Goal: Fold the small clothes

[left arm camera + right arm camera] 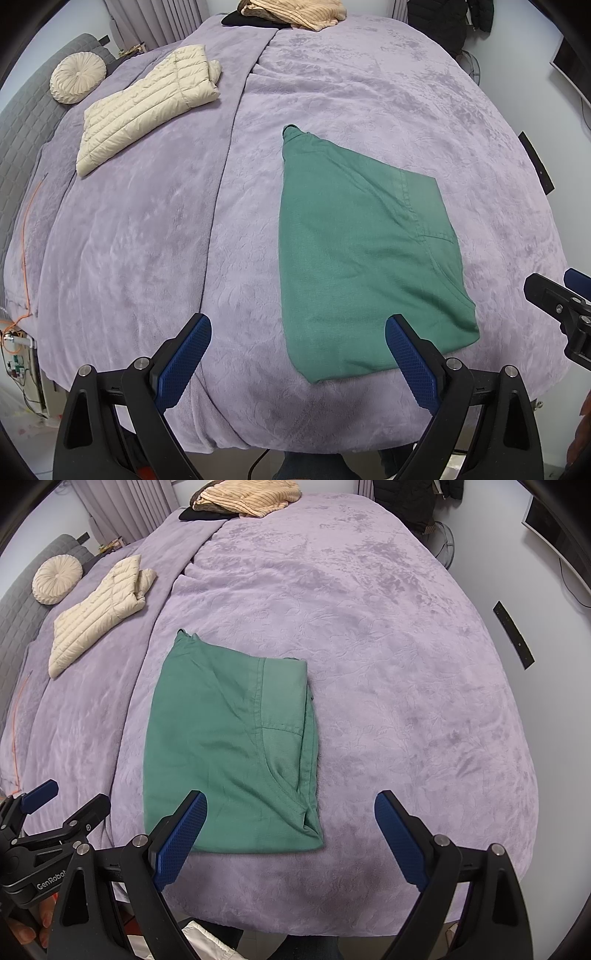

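Note:
A green garment (362, 251) lies folded into a tall rectangle on the purple bedspread (147, 240), one narrow end pointing away. It also shows in the right wrist view (225, 746). My left gripper (297, 360) is open and empty, above the near edge of the bed at the garment's near left corner. My right gripper (290, 834) is open and empty, over the garment's near right corner. The right gripper's fingers (554, 299) show at the right edge of the left view. The left gripper's fingers (40, 794) show at lower left of the right view.
A cream puffer jacket (147, 107) lies folded at the far left of the bed, with a round cream cushion (77, 77) beyond it. A pile of tan and black clothes (291, 13) sits at the far edge. An orange cable (24, 236) hangs at the left side.

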The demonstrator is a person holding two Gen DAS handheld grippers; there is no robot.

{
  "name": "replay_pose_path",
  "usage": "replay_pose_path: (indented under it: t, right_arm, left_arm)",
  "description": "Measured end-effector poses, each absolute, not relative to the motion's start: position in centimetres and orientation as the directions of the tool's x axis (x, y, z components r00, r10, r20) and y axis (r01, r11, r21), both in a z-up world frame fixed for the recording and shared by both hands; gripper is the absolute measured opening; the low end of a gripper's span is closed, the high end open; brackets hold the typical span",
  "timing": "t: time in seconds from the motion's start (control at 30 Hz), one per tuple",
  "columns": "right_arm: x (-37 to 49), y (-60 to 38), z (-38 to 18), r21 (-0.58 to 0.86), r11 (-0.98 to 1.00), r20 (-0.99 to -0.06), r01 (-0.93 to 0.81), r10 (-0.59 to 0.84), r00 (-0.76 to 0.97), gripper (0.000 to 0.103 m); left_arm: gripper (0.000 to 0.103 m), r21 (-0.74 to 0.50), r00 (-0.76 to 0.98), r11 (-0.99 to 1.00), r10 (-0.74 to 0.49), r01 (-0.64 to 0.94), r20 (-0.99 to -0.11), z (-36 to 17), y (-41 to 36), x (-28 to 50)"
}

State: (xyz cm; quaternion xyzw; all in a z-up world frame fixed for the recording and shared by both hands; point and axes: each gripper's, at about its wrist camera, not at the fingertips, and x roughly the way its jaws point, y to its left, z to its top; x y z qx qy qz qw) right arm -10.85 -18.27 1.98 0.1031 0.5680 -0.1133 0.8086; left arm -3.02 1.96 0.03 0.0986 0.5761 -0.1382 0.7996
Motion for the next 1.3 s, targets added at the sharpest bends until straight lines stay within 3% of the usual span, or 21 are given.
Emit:
replay_pose_path:
  t: [1.3]
  right_arm:
    - [-10.31,-17.41,1.82,0.039,0.953,-0.945,0.302,-0.063,0.321,0.094]
  left_arm:
    - [0.096,-0.013,0.307,0.941,-0.122,0.337,-0.944,-0.07,2.01,-2.76]
